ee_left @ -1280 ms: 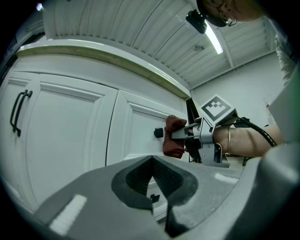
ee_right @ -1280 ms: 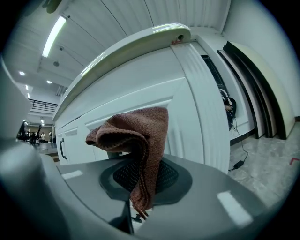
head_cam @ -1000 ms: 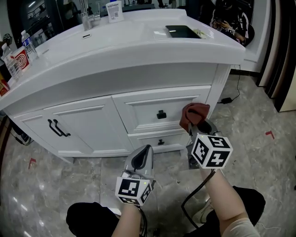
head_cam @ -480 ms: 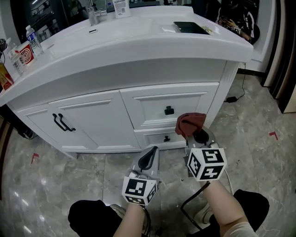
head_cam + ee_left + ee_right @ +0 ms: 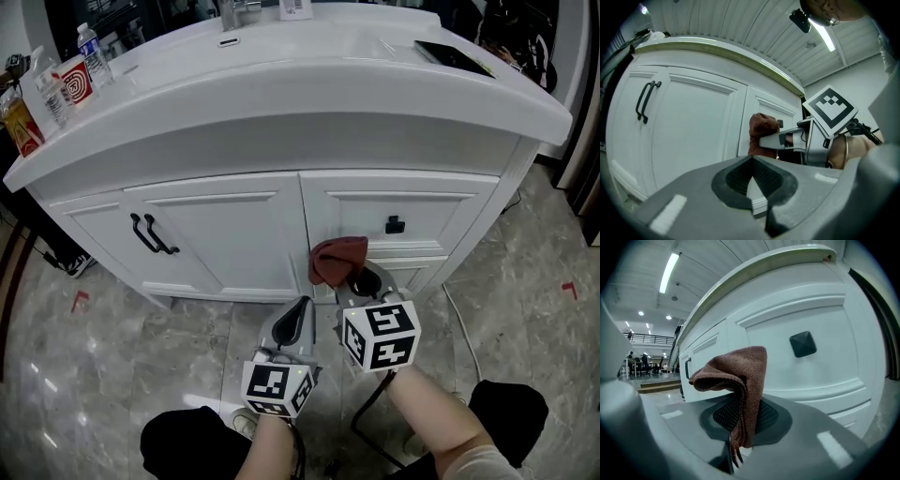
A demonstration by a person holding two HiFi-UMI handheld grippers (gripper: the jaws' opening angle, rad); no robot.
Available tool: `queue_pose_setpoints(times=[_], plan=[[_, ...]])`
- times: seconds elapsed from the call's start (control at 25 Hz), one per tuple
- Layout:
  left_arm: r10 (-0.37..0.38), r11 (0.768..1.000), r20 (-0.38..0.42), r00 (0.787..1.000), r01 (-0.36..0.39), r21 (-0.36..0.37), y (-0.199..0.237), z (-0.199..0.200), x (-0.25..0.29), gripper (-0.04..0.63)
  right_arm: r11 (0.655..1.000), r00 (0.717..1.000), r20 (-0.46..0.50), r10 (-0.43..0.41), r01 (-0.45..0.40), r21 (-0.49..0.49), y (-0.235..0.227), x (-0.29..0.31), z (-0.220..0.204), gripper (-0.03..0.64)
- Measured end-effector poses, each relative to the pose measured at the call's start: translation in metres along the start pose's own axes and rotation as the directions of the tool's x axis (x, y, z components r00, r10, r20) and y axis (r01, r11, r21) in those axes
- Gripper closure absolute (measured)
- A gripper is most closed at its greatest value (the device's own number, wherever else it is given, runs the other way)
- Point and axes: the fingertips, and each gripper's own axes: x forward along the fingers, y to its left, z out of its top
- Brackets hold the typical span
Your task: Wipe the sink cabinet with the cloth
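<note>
Right gripper point(image 5: 364, 283) jaws are closed on the cloth point(image 5: 337, 260), a reddish-brown bunched cloth pinched at its lower end, with the bulk folded over above the jaw tips. Left gripper point(image 5: 292, 317) jaws are drawn together with nothing between them; it is held low, just left of the right gripper, and points at the cabinet front. The marbled grey floor point(image 5: 112, 347) runs under and round the unit. The sink cabinet point(image 5: 225, 234) is white, with a curved front under an overhanging white countertop point(image 5: 309, 89). Panelled doors occupy the left part of the front. An upper drawer point(image 5: 441, 217) sits on the right with a lower drawer beneath it. The cloth is held up before the cabinet front, near the vertical seam between the doors and the drawers, below and left of the upper drawer's knob; whether it presses on the surface cannot be told. A dark flat item point(image 5: 455, 56) lies on the countertop at the right end. Bottles and packets point(image 5: 56, 89) stand at the left end. Two black bar handles point(image 5: 150, 234) sit side by side on the doors. The square black knob point(image 5: 395, 225) is centred on the upper drawer.
</note>
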Motion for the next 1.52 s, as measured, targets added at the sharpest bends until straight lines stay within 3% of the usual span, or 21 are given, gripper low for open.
queue_pose_setpoints(times=[0.2,0.44,1.0,1.52], plan=[[0.03,0.999,0.001,1.0,-0.03,-0.022,0.018,-0.003,-0.004,0.595,0.999,0.999,-0.019,0.039,-0.039,0.007,0.019,0.025,-0.006,0.537],[0.023,0.999,-0.001,1.0,-0.023,-0.029,0.019,-0.006,0.002,0.595,0.999,0.999,-0.023,0.032,-0.031,0.015,0.01,0.026,-0.006,0.537],[-0.043,0.999,-0.025,0.999,0.042,-0.026,-0.018,-0.014,0.023,0.595,0.995,0.997,-0.034,-0.063,0.065,0.072,-0.058,-0.011,-0.005,0.535],[-0.115,0.993,-0.049,0.992,0.114,-0.024,-0.062,-0.023,0.047,0.595,0.966,0.979,-0.024,-0.203,0.204,0.158,-0.136,-0.057,-0.002,0.534]])
